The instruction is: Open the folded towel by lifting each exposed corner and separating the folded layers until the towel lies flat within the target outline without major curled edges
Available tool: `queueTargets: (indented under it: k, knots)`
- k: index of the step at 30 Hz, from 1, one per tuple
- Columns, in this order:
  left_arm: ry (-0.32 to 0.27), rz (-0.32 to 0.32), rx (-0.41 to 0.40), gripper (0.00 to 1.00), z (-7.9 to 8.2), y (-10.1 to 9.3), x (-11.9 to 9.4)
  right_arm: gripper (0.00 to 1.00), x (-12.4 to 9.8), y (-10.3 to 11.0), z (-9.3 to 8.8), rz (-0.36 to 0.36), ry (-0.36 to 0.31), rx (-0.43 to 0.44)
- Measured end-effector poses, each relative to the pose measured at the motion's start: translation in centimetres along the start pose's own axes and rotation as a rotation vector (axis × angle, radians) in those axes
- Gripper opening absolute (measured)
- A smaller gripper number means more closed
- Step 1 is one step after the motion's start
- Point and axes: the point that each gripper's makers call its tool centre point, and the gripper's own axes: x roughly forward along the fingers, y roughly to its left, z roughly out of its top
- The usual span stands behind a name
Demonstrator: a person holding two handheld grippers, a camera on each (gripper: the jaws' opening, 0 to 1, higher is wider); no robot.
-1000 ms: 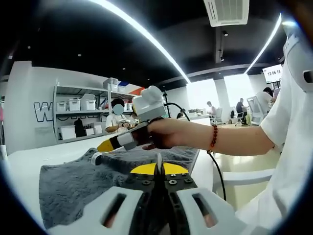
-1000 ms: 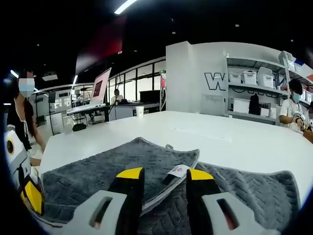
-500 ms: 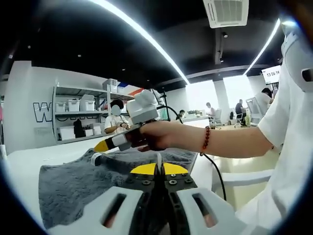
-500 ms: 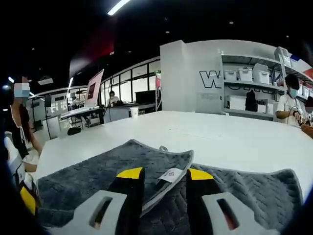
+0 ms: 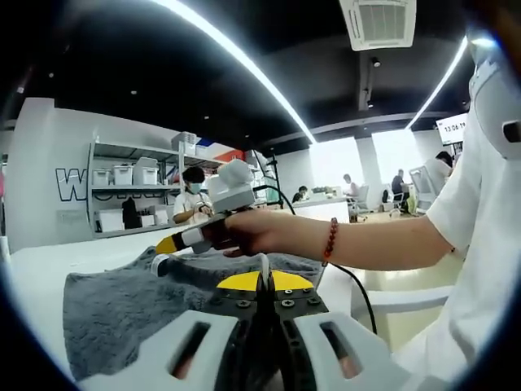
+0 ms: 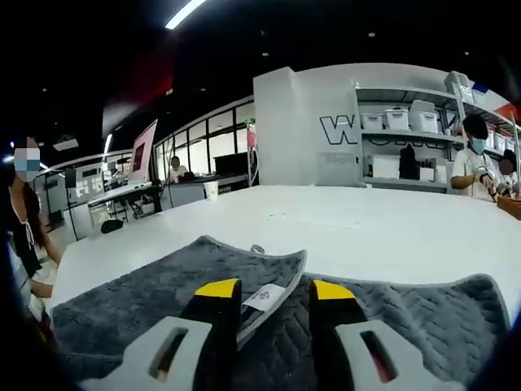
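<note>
Left gripper (image 5: 260,281): the yellow-tipped jaws stand pressed together with no gap, and grey cloth sits at their base; whether any of it is pinched between them cannot be told.

Right gripper (image 6: 275,290): the jaws stand parted to a moderate width. The raised edge of the towel (image 6: 146,301) and its white care label (image 6: 264,297) lie between the tips, but the jaws do not close on them, and contact cannot be confirmed. In the left gripper view this same gripper (image 5: 167,253) enters at about 10 o'clock, held in the person's hand (image 5: 244,232), its yellow and dark tips low over the cloth.

The towel is grey, thick and quilted in a wavy pattern, with a stitched hem. It lies on a white table (image 6: 358,232) just ahead of both grippers. In the right gripper view one folded layer lies from 9 o'clock to centre, its rounded corner at about 12 o'clock of the jaws, with a small hanging loop (image 6: 257,248) on that corner. A second layer extends toward 3 o'clock. Its long axis runs across that view, 9 to 3.

Background: shelving with white bins (image 6: 407,122).
</note>
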Motion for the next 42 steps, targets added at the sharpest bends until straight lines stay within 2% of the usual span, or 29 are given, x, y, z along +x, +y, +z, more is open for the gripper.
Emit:
queueTargets:
  k: [19, 25, 28, 31, 35, 42]
  knots:
    - [-0.006, 0.003, 0.001, 0.01, 0.1, 0.1, -0.2, 0.29, 2.1, -0.2, -1.1, -0.006, 0.050, 0.021]
    - [0.000, 0.000, 0.004, 0.01, 0.1, 0.0, -0.2, 0.27, 2.5, 0.0, -1.0, -0.006, 0.051, 0.012]
    - [0.001, 0.000, 0.006, 0.01, 0.0, 0.0, -0.1, 0.26, 3.0, 0.1, -0.9, 0.015, 0.044, 0.055]
    - [0.003, -0.002, 0.006, 0.01, 0.0, 0.0, -0.1, 0.25, 3.3, -0.2, -1.0, -0.005, 0.053, 0.034]
    - [-0.003, -0.001, 0.002, 0.01, 0.1, 0.1, -0.2, 0.25, 3.4, -0.2, -1.0, 0.000, 0.054, 0.066]
    - [0.002, -0.002, 0.007, 0.01, 0.0, 0.1, -0.1, 0.23, 3.5, -0.6, -1.0, -0.009, 0.061, 0.057]
